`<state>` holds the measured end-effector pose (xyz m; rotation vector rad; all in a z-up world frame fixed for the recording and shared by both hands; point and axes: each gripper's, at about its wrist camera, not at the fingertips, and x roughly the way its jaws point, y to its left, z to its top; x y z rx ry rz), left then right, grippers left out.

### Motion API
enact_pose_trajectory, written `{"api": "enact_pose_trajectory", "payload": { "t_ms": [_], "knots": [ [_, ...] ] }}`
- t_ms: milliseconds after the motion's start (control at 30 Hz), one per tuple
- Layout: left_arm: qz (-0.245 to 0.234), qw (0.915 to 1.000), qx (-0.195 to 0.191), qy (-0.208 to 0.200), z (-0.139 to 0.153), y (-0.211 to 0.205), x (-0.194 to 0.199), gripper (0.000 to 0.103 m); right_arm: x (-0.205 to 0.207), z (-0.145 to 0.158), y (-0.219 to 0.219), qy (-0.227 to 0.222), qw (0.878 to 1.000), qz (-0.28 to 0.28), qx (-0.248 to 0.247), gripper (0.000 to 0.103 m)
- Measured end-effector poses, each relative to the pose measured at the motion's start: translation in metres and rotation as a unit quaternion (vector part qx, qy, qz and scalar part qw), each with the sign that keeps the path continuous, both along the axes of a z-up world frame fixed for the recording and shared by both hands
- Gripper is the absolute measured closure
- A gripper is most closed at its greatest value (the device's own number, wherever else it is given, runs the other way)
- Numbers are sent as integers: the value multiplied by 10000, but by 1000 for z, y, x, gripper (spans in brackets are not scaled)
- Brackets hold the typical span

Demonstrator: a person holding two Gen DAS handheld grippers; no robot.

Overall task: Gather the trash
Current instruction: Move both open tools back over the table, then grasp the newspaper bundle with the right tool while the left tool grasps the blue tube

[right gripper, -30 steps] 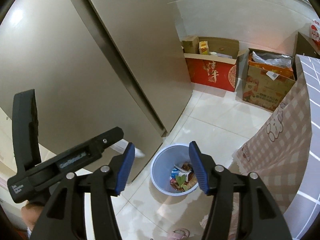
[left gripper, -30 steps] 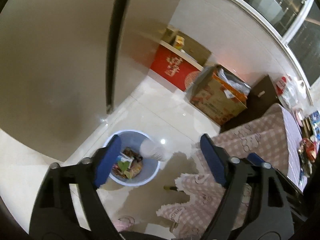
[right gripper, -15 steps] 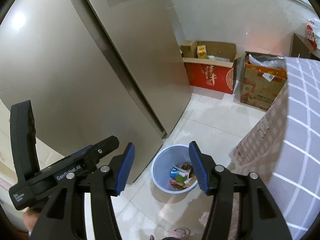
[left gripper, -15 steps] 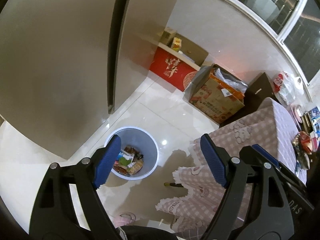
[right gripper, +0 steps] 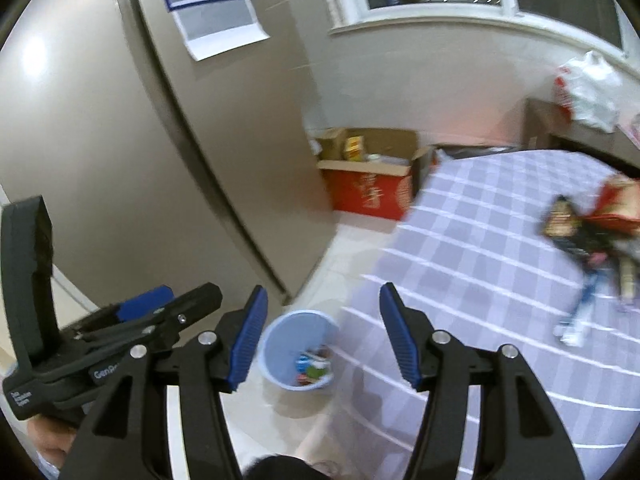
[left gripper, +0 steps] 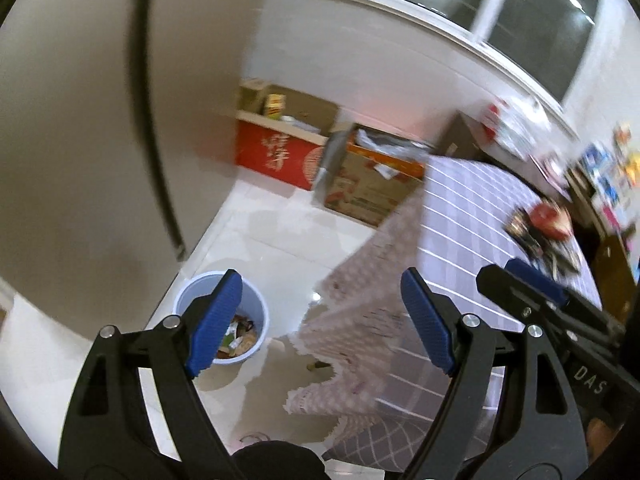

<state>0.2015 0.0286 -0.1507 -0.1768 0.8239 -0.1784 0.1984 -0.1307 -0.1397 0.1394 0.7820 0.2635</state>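
Note:
A light blue waste bin (left gripper: 188, 296) with wrappers inside stands on the floor beside the table; it also shows in the right wrist view (right gripper: 280, 332). My left gripper (left gripper: 320, 320) is open and empty, high above the floor. My right gripper (right gripper: 320, 336) is open and empty, above the bin and the table edge. A pile of snack wrappers (right gripper: 588, 232) lies on the checked tablecloth at the right; it also shows in the left wrist view (left gripper: 540, 228). The other gripper shows at each view's edge.
A tall grey fridge (right gripper: 100, 140) fills the left. A red box (left gripper: 276, 156) and a cardboard box (left gripper: 368, 188) stand by the far wall under the window. The checked table (right gripper: 480, 248) has a lace-edged cloth. A white plastic bag (right gripper: 588, 92) sits on a dark cabinet.
Both grippers have risen and swung right, from looking down at the bin towards the table top. The wrappers on the table have come into view. Both stay open.

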Motion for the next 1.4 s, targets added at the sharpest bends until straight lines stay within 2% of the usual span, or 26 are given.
{"api": "enact_pose_trajectory", "payload": {
  "t_ms": [100, 233, 433, 567, 700, 767, 900, 933, 1033, 1067, 1100, 1167, 1200, 1400],
  "knots": [
    [-420, 9987, 297, -42, 4, -45, -3, 23, -15, 9, -46, -97, 9991, -287, -282, 45],
    [-1110, 9912, 702, -147, 7, -114, -9, 23, -34, 16, -113, -202, 9942, -774, -717, 45],
    [-2065, 9766, 571, -194, 2, -206, -11, 23, -57, 7, -202, -61, 9832, -1434, -1131, 45],
    [-2371, 9679, 810, -187, -8, -253, -6, 23, -59, -4, -243, 123, 9798, -1525, -1285, 45],
    [-2369, 9671, 920, -76, -15, -271, 8, 32, -49, -8, -260, 174, 9766, -1503, -1531, 44],
    [-2355, 9670, 967, 42, -21, -278, 16, 44, -46, -7, -267, 102, 9720, -1521, -1789, 44],
    [-2452, 9641, 1011, 148, -29, -286, 25, 58, -24, -13, -271, 52, 9621, -1462, -2302, 44],
    [-2460, 9641, 981, 190, -31, -286, 28, 64, -19, -16, -270, 41, 9596, -1418, -2431, 44],
    [-2455, 9652, 888, 171, -34, -287, 32, 70, -3, -26, -271, 81, 9525, -1312, -2747, 44],
    [-2448, 9653, 901, 159, -34, -287, 33, 81, 2, -29, -271, 83, 9514, -1272, -2804, 44],
    [-2436, 9658, 874, 160, -34, -285, 33, 84, 6, -32, -271, 70, 9513, -1239, -2822, 44],
    [-2419, 9680, 616, 244, -33, -280, 36, 89, 8, -33, -271, 32, 9517, -1266, -2799, 55],
    [-2405, 9688, 537, 265, -33, -278, 35, 90, 8, -32, -273, 5, 9518, -1315, -2770, 69],
    [-2287, 9731, 253, 141, -21, -263, 24, 92, -13, -10, -281, -301, 9554, -1573, -2482, 77]
  ]
}}
